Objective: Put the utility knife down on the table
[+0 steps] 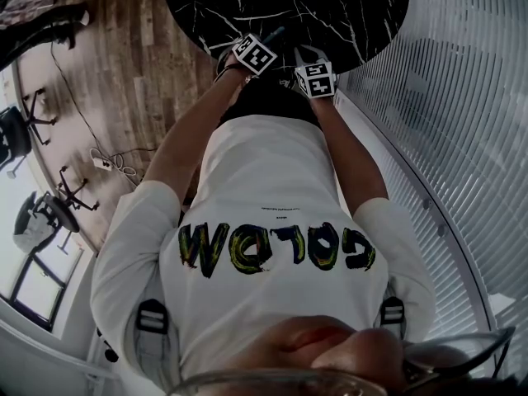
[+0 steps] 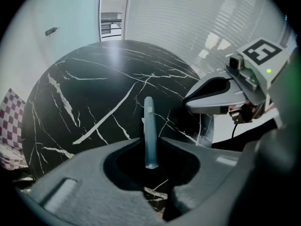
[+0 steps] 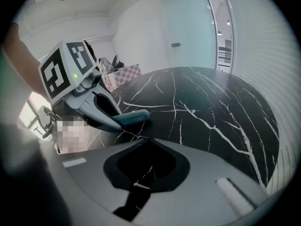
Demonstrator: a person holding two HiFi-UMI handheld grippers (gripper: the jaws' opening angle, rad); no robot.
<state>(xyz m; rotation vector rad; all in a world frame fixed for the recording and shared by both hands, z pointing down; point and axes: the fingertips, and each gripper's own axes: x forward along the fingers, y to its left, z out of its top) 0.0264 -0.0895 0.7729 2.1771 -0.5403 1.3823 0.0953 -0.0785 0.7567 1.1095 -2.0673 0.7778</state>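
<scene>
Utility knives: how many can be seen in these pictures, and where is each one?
1. The utility knife is clamped in the left hand-held gripper, over the black marble table. The table is only partly in view, so another could be hidden.

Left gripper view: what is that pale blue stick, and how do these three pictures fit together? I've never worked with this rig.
There is no robot arm here: a person holds a two-jaw gripper in each hand. The head view looks down from the person's head. Each of the other two pictures comes from a camera riding on one gripper. The blue stick is the utility knife, clamped in the left gripper over the black marble table. The right gripper, beside it, holds nothing.
</scene>
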